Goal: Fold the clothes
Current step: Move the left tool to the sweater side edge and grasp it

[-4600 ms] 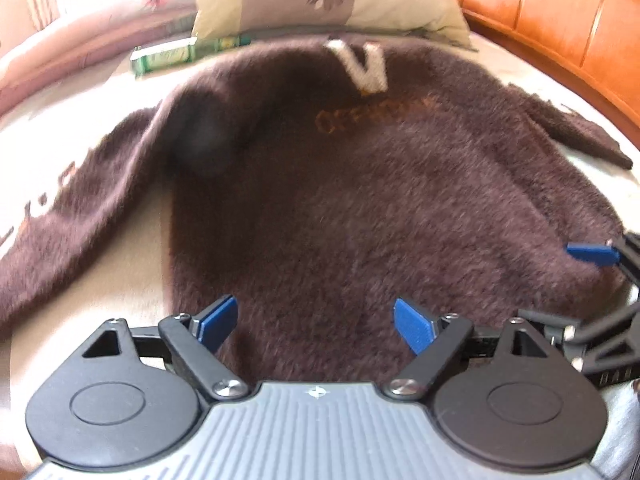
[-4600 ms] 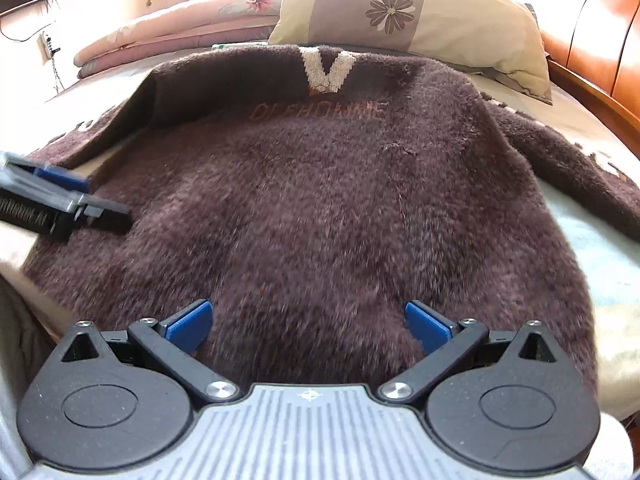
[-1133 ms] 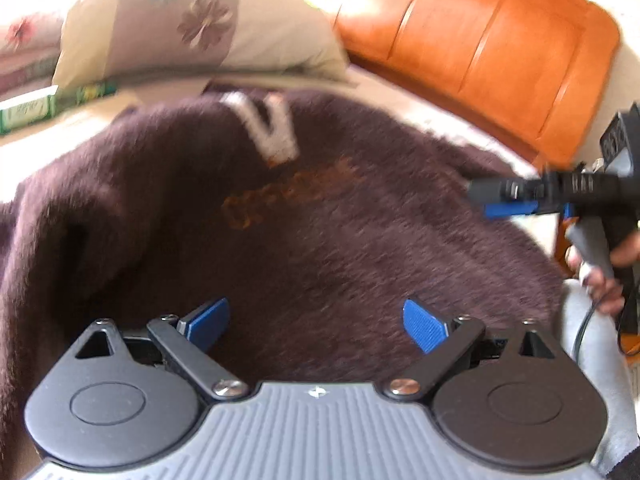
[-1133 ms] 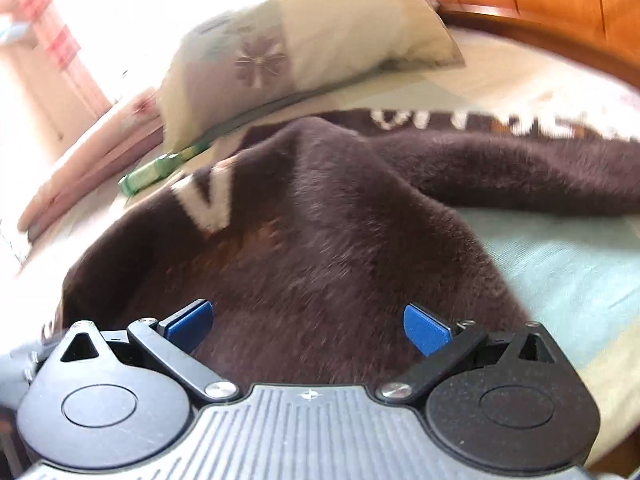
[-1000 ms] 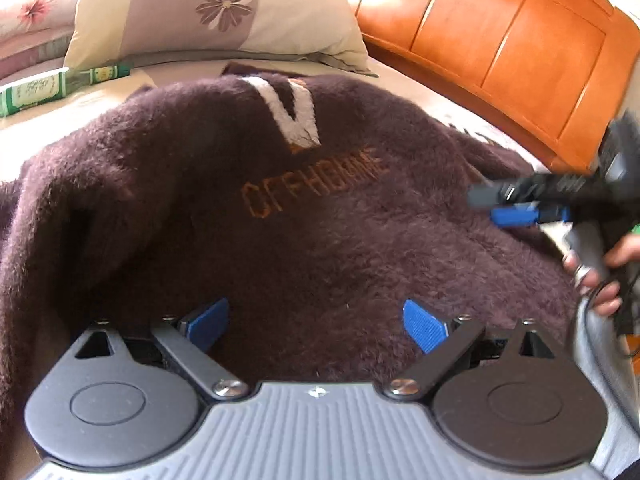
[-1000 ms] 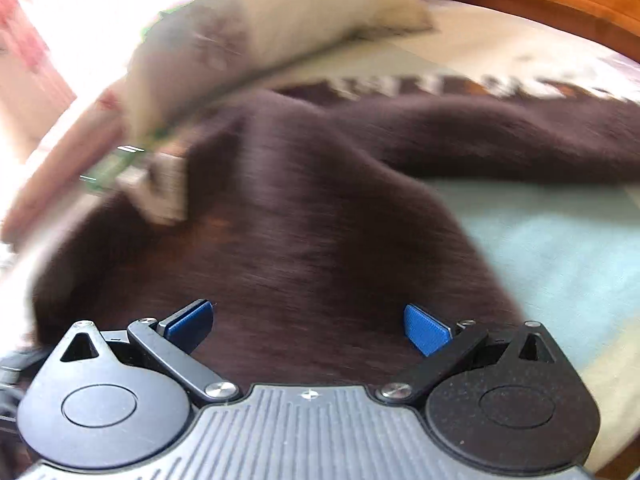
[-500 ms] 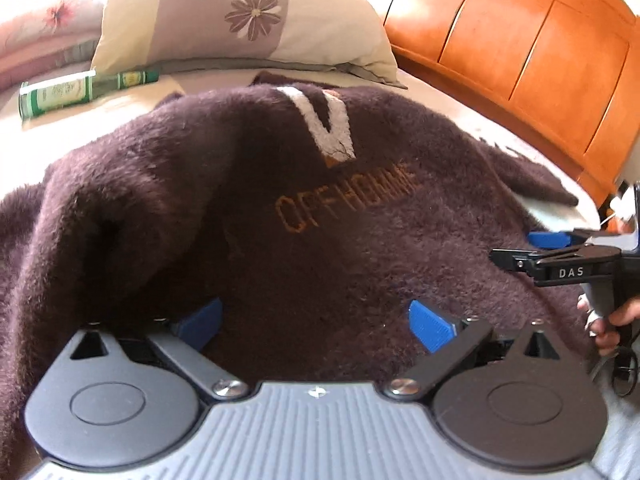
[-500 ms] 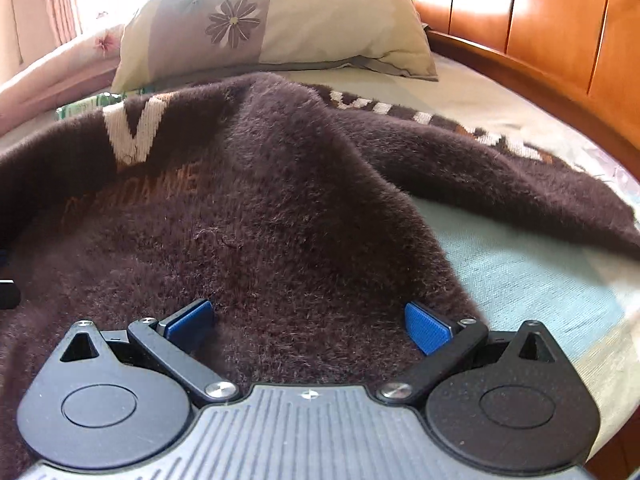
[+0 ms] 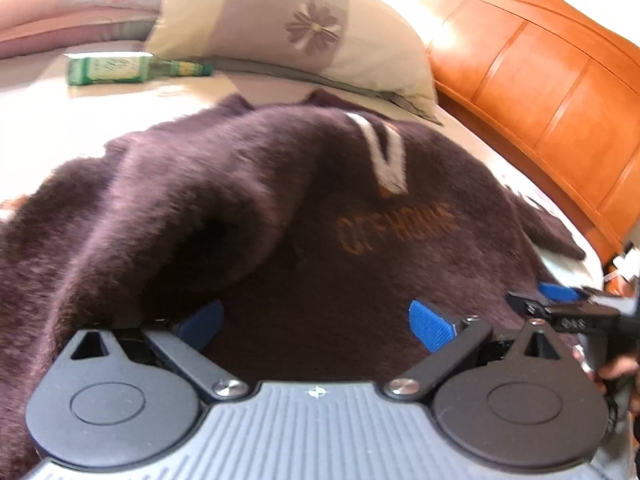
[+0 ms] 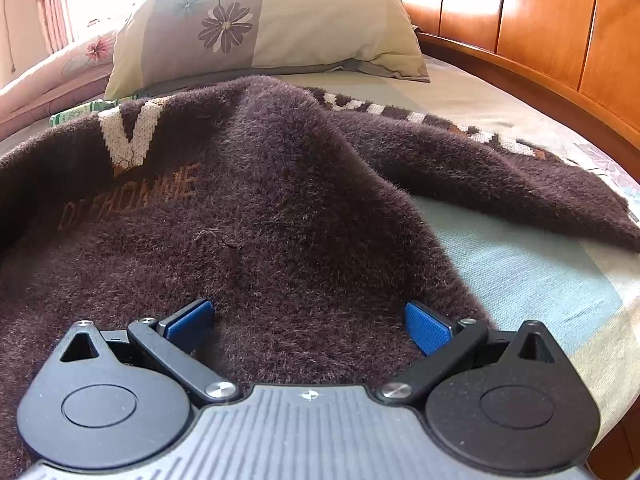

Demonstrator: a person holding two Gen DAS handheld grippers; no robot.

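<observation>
Spreading over the bed (image 10: 520, 276), brown sweater (image 10: 280, 220), both claws parted, pillow (image 10: 280, 20) and seemingly a green bottle (image 9: 108, 69) beyond.

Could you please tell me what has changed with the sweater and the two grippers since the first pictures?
The sweater, which lay flat, now bulges: folds rise along both sides. The left gripper and right gripper have moved in over its hem, fingers apart on both, with no clear hold. The pillow, green bottle and right sleeve lie as before.
</observation>
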